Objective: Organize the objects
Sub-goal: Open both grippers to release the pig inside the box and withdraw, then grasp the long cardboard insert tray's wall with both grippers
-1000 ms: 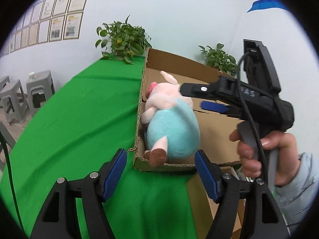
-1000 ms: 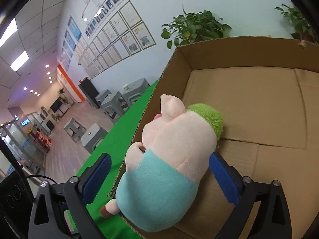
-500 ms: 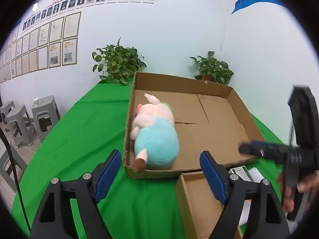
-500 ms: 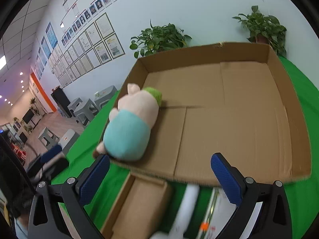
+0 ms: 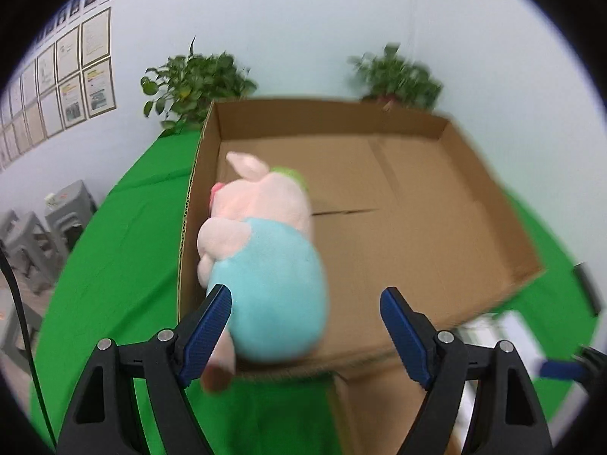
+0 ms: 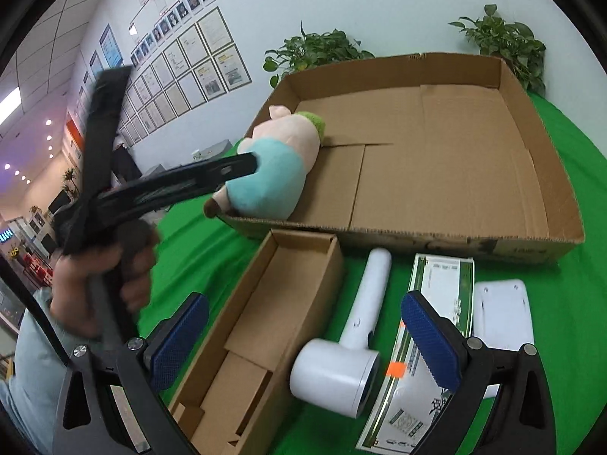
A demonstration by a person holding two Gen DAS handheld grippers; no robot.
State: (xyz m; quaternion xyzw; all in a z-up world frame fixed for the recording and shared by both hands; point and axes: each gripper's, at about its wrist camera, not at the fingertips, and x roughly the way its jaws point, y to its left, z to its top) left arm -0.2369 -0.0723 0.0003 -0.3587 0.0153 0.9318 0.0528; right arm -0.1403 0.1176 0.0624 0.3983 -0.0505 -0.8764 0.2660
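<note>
Left tongs moved in beside plush pig; right tongs withdrew above hair dryer.

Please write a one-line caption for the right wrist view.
Open right gripper above a white hair dryer; left gripper at a pink-and-blue plush pig in a flat cardboard box.

Bare floor of big box beside plush pig.

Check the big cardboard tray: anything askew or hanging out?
Yes. The plush pig lies on its side at the cardboard tray's near-left corner, its foot poking over the front rim. The rest of the tray floor is bare.
</note>
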